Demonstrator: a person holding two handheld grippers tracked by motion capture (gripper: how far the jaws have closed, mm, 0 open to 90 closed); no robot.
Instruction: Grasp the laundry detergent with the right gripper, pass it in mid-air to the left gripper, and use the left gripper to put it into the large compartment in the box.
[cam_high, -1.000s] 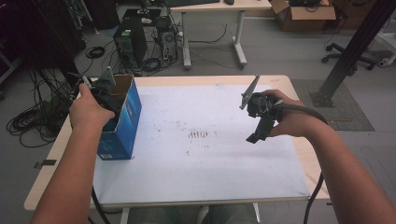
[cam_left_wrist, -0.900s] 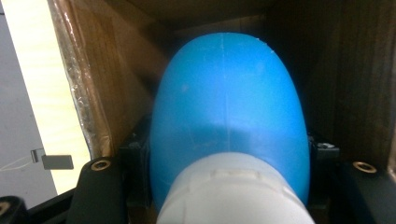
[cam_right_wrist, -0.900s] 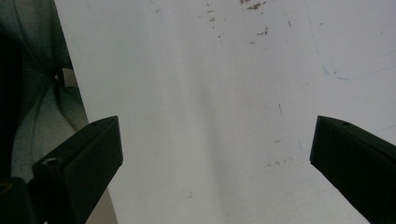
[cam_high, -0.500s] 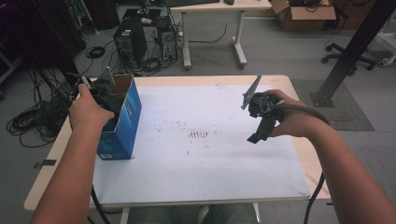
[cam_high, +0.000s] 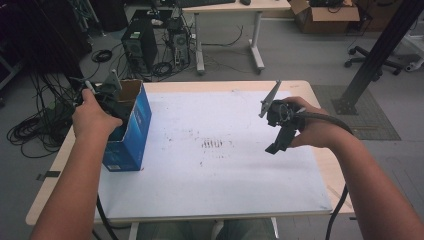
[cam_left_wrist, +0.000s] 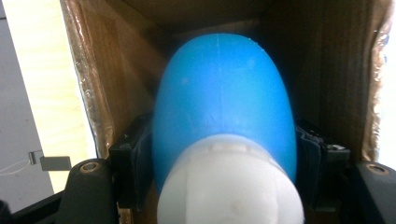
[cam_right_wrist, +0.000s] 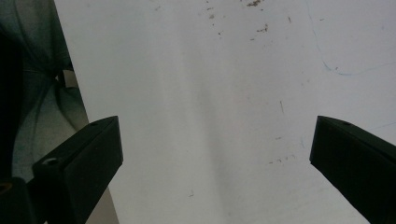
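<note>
Tongs in your left hand (cam_high: 92, 117) reached down into the open top of the blue cardboard box (cam_high: 131, 134) at the left edge of the bench (cam_high: 210, 195). In the left gripper view the left tongs (cam_left_wrist: 224, 154) had a blue bottle (cam_left_wrist: 224, 107) with a white cap (cam_left_wrist: 229, 182) between their pads; the jaws had just been easing apart, though the pads looked to be against the bottle's sides, so I count it as gripped. Your bottle was smooth, rounded and plain blue, its cap ribbed and white, sitting inside the box's brown walls. No label or writing on bottle or box could be read. Your right tongs (cam_high: 278, 131) hung released above the bench's white sheet, jaws wide apart with nothing between them.
</note>
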